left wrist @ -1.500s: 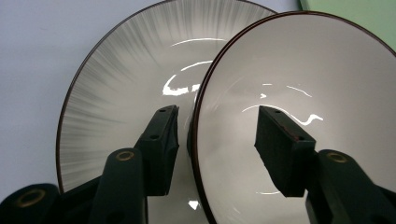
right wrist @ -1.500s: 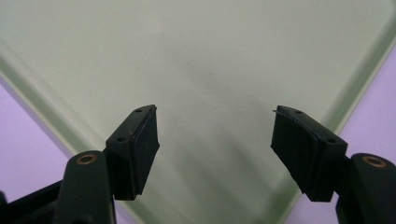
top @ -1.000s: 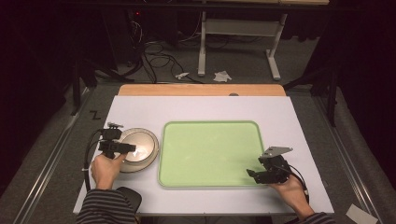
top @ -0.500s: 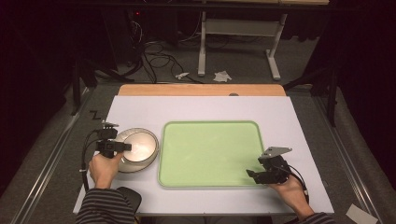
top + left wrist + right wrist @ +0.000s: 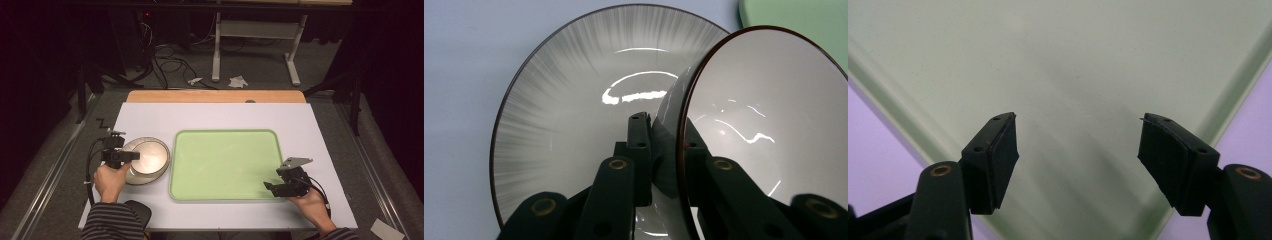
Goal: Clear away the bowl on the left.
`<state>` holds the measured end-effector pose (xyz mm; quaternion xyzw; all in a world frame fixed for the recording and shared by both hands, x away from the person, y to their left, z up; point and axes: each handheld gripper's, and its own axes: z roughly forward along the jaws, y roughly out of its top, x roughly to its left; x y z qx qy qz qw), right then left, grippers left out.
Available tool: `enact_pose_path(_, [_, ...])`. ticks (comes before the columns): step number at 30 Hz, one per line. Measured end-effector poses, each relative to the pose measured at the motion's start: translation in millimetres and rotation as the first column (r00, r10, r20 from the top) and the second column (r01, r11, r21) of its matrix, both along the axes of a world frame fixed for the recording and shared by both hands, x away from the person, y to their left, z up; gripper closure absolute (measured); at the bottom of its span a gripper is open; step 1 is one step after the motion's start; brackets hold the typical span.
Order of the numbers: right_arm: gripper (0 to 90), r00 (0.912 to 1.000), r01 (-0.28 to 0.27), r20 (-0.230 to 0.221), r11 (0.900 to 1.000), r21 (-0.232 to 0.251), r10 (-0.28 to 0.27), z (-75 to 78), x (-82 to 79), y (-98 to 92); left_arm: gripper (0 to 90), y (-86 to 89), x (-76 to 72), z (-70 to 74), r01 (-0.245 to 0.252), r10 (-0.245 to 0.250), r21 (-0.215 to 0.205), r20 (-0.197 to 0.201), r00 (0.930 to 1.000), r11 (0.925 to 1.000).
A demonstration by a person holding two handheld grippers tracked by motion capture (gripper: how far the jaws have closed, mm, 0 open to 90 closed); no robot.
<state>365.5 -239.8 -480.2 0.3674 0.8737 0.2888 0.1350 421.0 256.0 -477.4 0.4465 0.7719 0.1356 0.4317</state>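
Covering wooden table (image 5: 215, 96): white sheet (image 5: 215, 117)

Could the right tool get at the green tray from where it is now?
Probably yes. The right tool hangs with its jaws open over the near right corner of the green tray, and nothing lies between them; the tray's bare floor shows straight ahead in the right gripper view.
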Motion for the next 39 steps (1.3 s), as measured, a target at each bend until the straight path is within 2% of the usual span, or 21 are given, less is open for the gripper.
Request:
enact_pose_path(5, [33.2, 1.0000, 0.003, 0.002, 1.000, 0.001, -0.003, 0.2, 0.3, -0.8, 81.4, -2.0, -2.5, 7.5, 0.001, -0.001, 0.005, 0.040, 0.9992, 1.0000])
enact_pose_path(11, [33.2, 1.0000, 0.002, 0.004, 1.000, -0.001, -0.002, 0.3, -0.3, 0.1, 81.4, -1.7, -4.7, 11.0, 0.007, -0.007, 0.004, 0.054, 0.9985, 1.0000])
enact_pose_path(16, [33.2, 0.9999, 0.012, 0.007, 1.000, -0.003, -0.012, 0.4, 0.1, 0.2, 81.3, -5.1, -6.1, 17.9, 0.027, -0.025, -0.023, 0.083, 0.9962, 0.9994])
enact_pose_path(20, [33.3, 0.9999, 0.007, 0.008, 1.000, -0.004, -0.007, 1.1, -1.4, 1.3, 81.4, -7.4, -6.2, 27.3, 0.038, -0.030, -0.071, 0.111, 0.9934, 0.9967])
enact_pose_path(23, [33.3, 0.9999, 0.008, 0.008, 1.000, -0.002, -0.008, 0.3, -1.1, 1.4, 81.4, -9.4, -4.7, 30.7, 0.040, -0.029, -0.092, 0.121, 0.9922, 0.9949])
enact_pose_path(29, [33.2, 1.0000, 0.007, -0.003, 1.000, -0.001, -0.007, 0.2, 0.9, -1.0, 81.4, -20.1, -2.6, 33.7, 0.081, -0.070, -0.088, 0.122, 0.9900, 0.9929])
enact_pose_path(32, [33.3, 1.0000, 0.001, 0.005, 1.000, -0.003, -0.001, -0.1, 0.1, 0.2, 81.5, -25.2, -2.7, 36.7, 0.103, -0.089, -0.103, 0.129, 0.9876, 0.9894])
enact_pose_path(39, [33.3, 1.0000, 0.001, 0.001, 1.000, -0.012, -0.001, -0.7, 0.6, 0.6, 81.4, -36.5, -2.6, 41.1, 0.153, -0.137, -0.107, 0.141, 0.9805, 0.9824])
